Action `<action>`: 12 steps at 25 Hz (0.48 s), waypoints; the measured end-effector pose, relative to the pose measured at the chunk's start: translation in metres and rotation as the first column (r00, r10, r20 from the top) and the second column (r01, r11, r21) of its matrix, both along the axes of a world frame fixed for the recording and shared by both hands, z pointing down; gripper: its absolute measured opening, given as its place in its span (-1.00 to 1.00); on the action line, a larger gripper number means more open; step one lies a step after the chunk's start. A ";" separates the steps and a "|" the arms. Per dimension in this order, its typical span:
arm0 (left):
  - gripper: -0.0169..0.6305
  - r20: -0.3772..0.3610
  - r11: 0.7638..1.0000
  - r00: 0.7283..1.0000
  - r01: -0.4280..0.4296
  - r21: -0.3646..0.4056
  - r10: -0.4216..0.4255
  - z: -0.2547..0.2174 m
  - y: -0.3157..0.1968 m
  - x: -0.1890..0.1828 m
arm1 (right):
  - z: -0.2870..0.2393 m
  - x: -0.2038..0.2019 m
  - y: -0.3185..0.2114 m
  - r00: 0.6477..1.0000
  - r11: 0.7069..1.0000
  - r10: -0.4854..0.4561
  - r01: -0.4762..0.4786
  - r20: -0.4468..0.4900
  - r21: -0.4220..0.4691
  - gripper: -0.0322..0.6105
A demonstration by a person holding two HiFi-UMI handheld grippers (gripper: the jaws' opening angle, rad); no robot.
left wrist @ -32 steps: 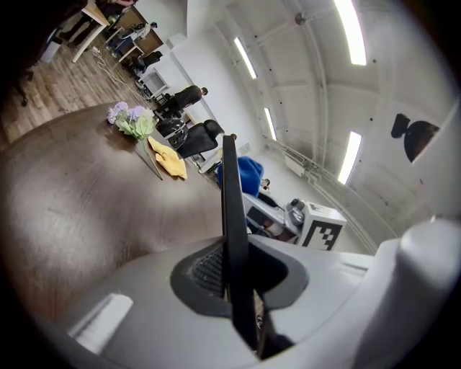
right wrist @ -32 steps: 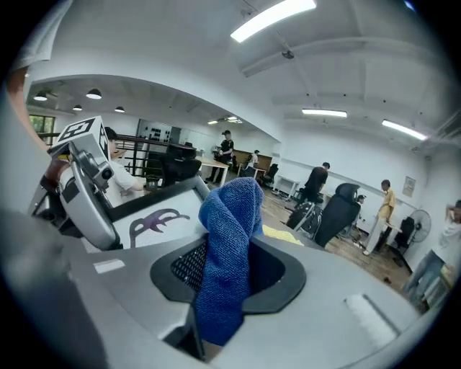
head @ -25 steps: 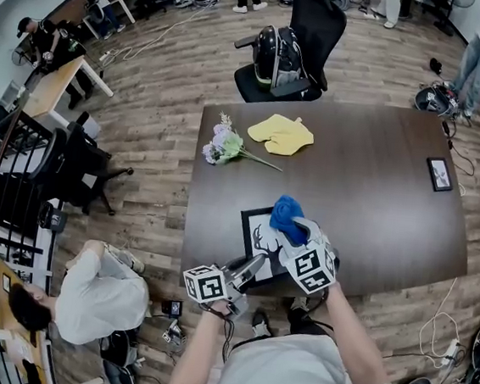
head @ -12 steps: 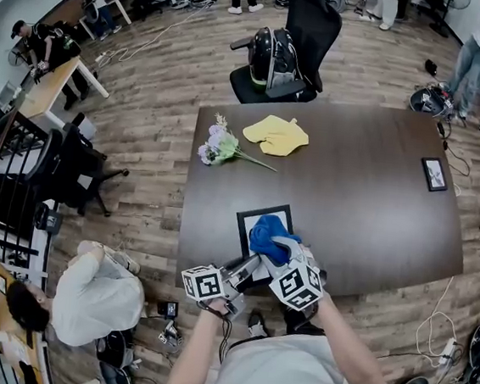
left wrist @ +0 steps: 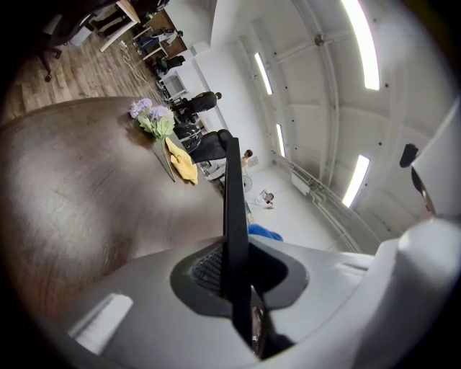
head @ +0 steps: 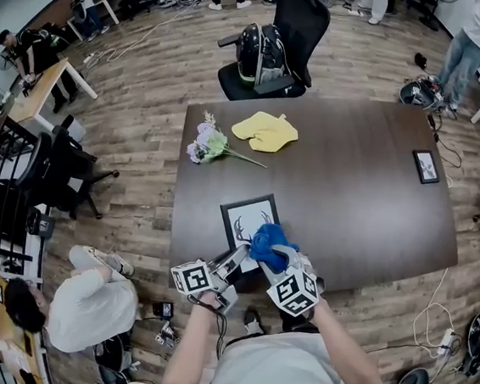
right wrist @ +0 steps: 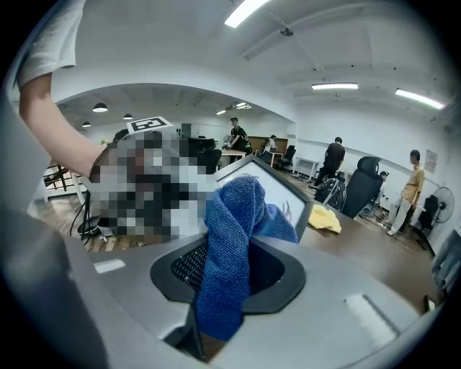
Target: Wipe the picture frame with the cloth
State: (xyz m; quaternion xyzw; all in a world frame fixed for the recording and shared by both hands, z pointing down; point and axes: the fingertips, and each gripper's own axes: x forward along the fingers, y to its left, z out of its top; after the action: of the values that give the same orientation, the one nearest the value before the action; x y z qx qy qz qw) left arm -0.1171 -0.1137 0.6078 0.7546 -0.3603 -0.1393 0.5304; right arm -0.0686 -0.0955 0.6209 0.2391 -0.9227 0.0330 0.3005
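Observation:
A black picture frame with a deer drawing lies near the front edge of the dark table. My left gripper is shut on its near left edge. In the left gripper view the frame shows edge-on as a thin black strip running out from between the jaws of that gripper. My right gripper is shut on a blue cloth, which rests bunched on the frame's near right part. In the right gripper view the cloth hangs out of the gripper against the frame.
Far across the table lie a yellow cloth and a bunch of pale flowers. A small framed picture sits at the table's right. A chair with a backpack stands behind it. A person sits on the floor to my left.
My right gripper has dragged the blue cloth across the frame from its far right part toward me. The left gripper keeps its hold on the frame's edge.

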 end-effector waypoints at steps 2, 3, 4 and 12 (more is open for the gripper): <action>-0.69 0.003 1.000 1.000 -0.007 -0.004 0.007 0.003 -0.004 0.000 | 0.003 -0.004 0.008 1.000 1.000 -0.009 0.009 0.000 -0.012 -0.56; -0.69 0.006 1.000 1.000 -0.017 -0.007 0.017 0.004 -0.005 0.002 | 0.004 -0.005 0.012 1.000 1.000 -0.010 0.010 0.001 -0.018 -0.56; -0.69 0.009 1.000 1.000 -0.029 -0.011 0.029 0.007 -0.006 0.006 | 0.004 -0.005 0.015 1.000 1.000 -0.011 0.011 0.004 -0.026 -0.56; -0.69 -0.059 0.994 0.995 -0.081 -0.078 0.077 0.043 -0.021 0.039 | 0.013 0.000 0.052 0.998 0.988 -0.039 0.046 0.050 -0.147 -0.56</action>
State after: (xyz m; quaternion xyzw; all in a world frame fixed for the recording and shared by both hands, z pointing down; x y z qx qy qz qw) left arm -0.0785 -0.1348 0.6507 0.7421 -0.3203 -0.1247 0.5755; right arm -0.0685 -0.0437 0.6336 0.1956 -0.9295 0.1007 0.2962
